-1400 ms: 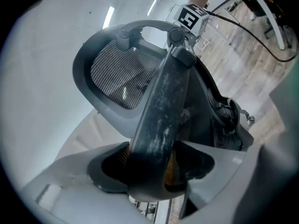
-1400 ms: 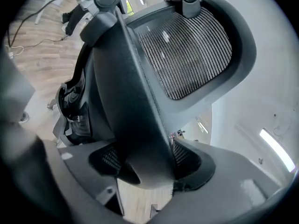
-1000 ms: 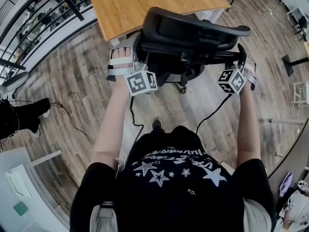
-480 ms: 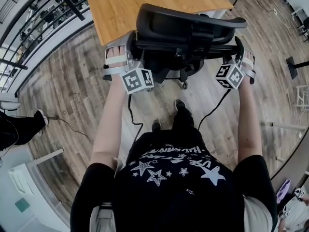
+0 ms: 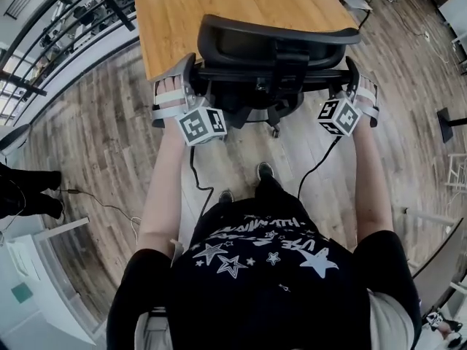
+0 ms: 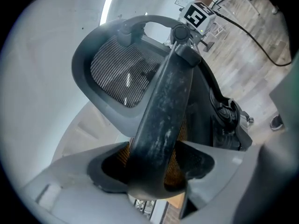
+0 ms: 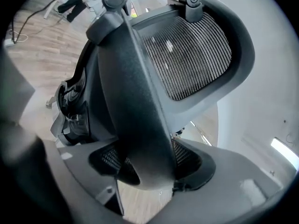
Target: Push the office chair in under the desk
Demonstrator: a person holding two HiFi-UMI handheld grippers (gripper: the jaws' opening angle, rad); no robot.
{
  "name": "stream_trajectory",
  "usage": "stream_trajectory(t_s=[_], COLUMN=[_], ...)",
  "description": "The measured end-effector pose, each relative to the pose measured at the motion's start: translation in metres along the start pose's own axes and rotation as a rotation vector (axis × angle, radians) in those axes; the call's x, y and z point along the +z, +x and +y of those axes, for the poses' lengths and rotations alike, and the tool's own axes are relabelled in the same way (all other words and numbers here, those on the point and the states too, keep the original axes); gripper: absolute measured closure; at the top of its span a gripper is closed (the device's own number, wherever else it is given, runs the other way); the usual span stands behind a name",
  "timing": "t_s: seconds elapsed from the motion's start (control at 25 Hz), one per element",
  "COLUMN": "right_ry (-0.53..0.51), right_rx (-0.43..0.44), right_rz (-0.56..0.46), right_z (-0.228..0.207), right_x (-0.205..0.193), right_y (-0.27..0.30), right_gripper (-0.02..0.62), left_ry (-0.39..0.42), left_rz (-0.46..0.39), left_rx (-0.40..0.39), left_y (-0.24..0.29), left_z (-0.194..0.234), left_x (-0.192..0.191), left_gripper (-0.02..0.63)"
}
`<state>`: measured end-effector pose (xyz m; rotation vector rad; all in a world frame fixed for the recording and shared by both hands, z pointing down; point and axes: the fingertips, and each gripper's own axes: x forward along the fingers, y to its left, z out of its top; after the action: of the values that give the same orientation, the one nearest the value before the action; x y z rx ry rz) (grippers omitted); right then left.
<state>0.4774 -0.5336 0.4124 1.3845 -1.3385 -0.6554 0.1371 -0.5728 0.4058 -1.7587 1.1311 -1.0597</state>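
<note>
The black office chair stands at the near edge of the wooden desk, its mesh back overlapping the desktop in the head view. My left gripper is at the chair back's left side, shut on a black frame bar that runs up between the jaws. My right gripper is at the right side, shut on the matching frame bar. The same mesh back also fills the right gripper view. The seat and most of the base are hidden under the back.
The wood floor spreads around the chair. A black railing runs along the upper left. Cables lie on the floor at left, near another person's dark shoes. A stand base sits at the right. My own feet are behind the chair.
The chair and both grippers have moved forward toward the desk; the chair back now covers more of the desk's edge. I have stepped forward behind it. Both grips are unchanged.
</note>
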Motion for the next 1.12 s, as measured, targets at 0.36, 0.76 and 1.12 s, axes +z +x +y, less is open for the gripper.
stream_trajectory(t_s=[0.36, 0.76, 1.12], right_ry=[-0.021, -0.042, -0.054], right_rx=[0.018, 0.019, 0.019], right_rz=[-0.067, -0.131, -0.165], right_z=[-0.014, -0.009, -0.008], right_x=[-0.001, 0.003, 0.009], right_y=[0.059, 0.083, 0.096], right_gripper=[0.285, 0.285, 0.287], left_ry=[-0.001, 0.009, 0.016], left_rz=[0.054, 0.092, 0.094], left_rx=[0.034, 0.071, 0.097], left_y=[0.034, 0.037, 0.036], left_z=[0.000, -0.011, -0.013], left_x=[0.009, 0.005, 0.002], left_gripper=[0.291, 0.291, 0.291])
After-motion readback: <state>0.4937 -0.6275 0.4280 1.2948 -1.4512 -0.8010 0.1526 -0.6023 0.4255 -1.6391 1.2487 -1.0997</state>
